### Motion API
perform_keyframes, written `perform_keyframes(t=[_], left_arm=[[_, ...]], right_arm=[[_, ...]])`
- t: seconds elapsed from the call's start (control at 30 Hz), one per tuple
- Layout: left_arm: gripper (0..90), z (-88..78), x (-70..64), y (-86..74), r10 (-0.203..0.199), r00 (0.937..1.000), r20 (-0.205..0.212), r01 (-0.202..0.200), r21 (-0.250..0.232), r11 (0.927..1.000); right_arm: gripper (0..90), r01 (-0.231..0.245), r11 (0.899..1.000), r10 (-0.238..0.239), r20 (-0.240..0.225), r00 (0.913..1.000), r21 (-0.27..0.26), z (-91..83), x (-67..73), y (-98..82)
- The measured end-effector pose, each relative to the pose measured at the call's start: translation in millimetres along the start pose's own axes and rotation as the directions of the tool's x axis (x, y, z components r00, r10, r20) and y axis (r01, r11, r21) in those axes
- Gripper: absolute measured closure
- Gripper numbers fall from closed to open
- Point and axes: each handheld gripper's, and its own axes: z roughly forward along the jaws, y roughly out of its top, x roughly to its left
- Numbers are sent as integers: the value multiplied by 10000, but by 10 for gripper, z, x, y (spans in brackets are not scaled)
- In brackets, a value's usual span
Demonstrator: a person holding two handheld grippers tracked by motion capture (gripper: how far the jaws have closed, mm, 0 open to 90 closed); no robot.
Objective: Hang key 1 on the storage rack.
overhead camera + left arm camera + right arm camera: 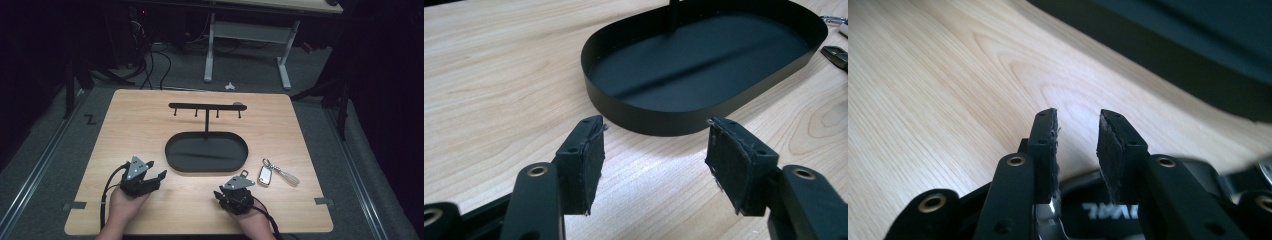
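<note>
Keys lie flat near the right edge of the table, just right of the black oval tray with its hook rack. The bunch looks light and rigid at the fob, loose at the ring and soft at the pale tassel; the fob's flat sides seem the surest hold, though smooth plastic may slip. Right gripper sits near the front edge, its jaws narrowly parted on nothing. Left gripper rests wide apart, empty, facing the tray.
</note>
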Motion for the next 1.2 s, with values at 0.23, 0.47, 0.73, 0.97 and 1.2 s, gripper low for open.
perform_keyframes(t=[0.23,0.47,0.73,0.97,1.2], left_arm=[[404,2,-3,53,-149,9998,143,153,-292,9995],[409,34,-19,93,-146,9996,223,155,-389,9991],[406,60,9,80,-129,9998,139,133,-251,9996],[406,23,18,66,-131,9999,70,133,-248,9996],[405,1,78,49,-340,9994,35,340,-272,9990]], right_arm=[[685,-290,9996,289,101,9995,73,-186,-95,-172],[667,-859,9963,861,383,9955,-61,-438,-255,-354],[417,-1263,9904,1321,1164,9844,-558,-451,-396,-262],[384,-1280,9906,1191,1562,9805,482,-306,-492,-275],[411,-1128,9899,996,1451,9844,858,-405,-543,-375]])
